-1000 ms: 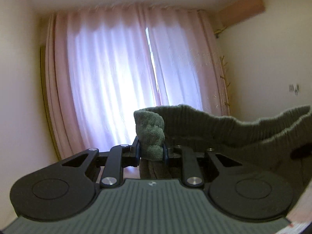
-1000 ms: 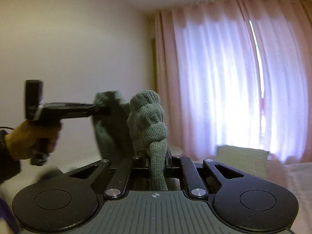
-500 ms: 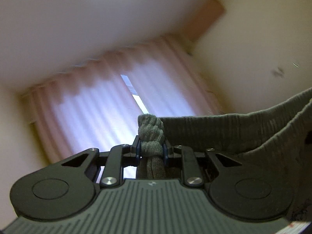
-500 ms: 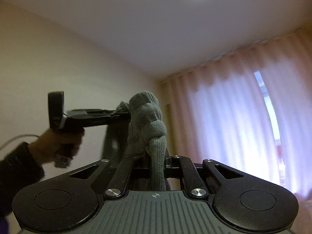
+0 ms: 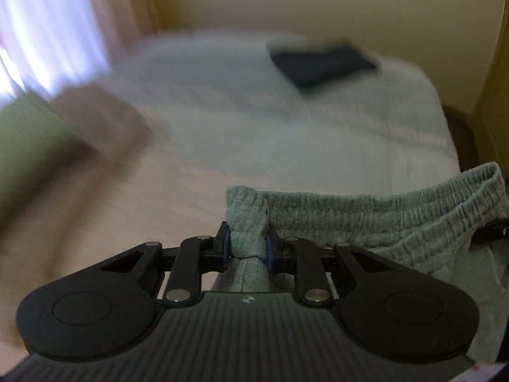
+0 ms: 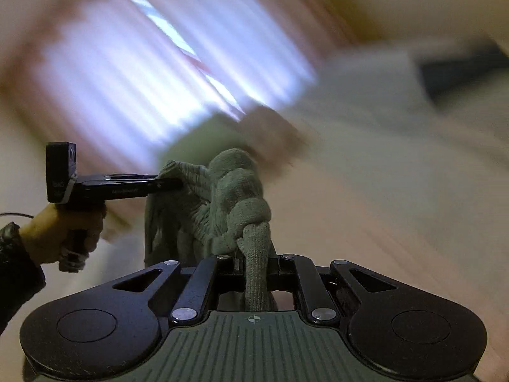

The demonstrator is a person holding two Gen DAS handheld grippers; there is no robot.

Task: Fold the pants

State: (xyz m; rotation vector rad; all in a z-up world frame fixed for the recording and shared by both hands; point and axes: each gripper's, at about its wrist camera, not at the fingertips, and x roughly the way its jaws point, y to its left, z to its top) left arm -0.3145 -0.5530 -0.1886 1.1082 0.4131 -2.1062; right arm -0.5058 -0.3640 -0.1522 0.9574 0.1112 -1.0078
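both views have swung down in the last second: the curtain and ceiling gave way to the bed [image 5: 318, 146], now blurred by the motion. that reads as the pants [image 5: 366, 216] being carried down toward the bed, probably to lay them flat for the first fold. the left tool [image 5: 247, 248] is clamped on a bunched end of the waistband, the right tool [image 6: 256, 265] on another bunch of the same cloth. the legs hang out of sight. a dark flat thing [image 5: 321, 60] on the bed is too smeared to identify.
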